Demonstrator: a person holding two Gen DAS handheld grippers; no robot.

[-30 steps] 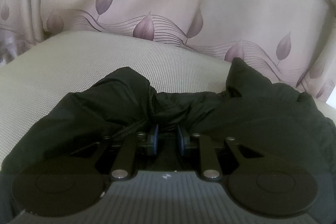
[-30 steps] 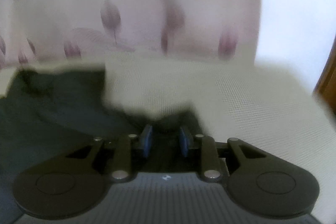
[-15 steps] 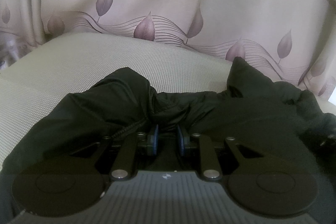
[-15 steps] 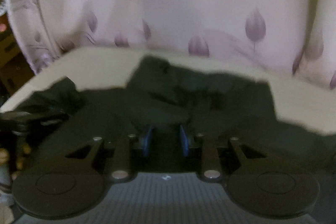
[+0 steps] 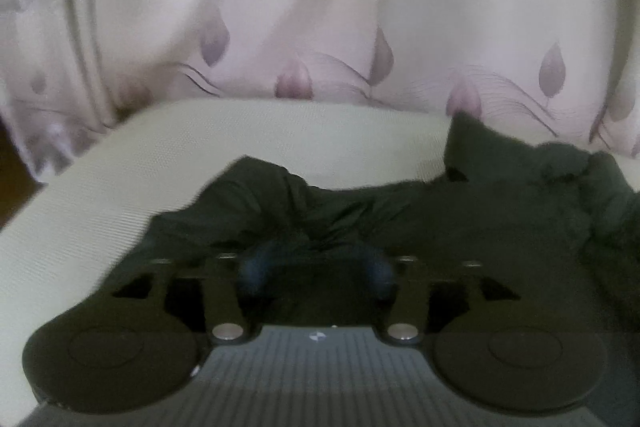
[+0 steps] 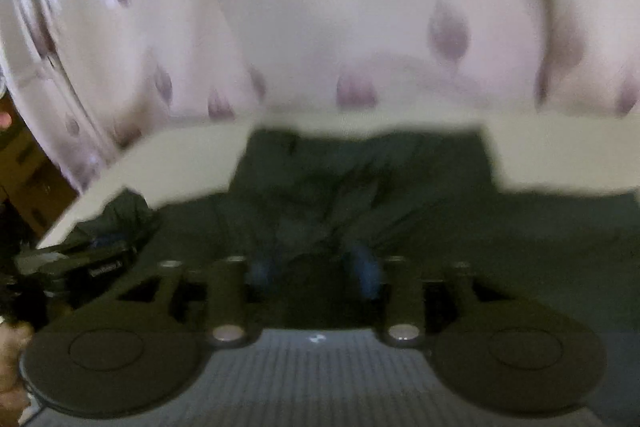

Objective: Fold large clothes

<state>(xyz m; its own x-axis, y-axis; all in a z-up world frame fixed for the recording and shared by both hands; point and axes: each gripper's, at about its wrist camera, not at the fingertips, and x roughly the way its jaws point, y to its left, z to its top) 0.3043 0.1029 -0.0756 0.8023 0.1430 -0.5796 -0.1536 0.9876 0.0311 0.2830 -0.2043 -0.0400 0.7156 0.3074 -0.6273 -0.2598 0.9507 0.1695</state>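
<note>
Dark garment [image 5: 460,211]: lying rumpled on the cream surface [image 5: 280,143]; left tongs [image 5: 316,271] and right tongs [image 6: 314,271] just been opening, now spreading clear, releasing a laid fold.

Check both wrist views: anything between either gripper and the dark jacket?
Nothing visible. The left gripper and right gripper have just opened, and the dark jacket lies directly beneath and ahead of their fingers on the pale cushion. Both views are blurred.
</note>
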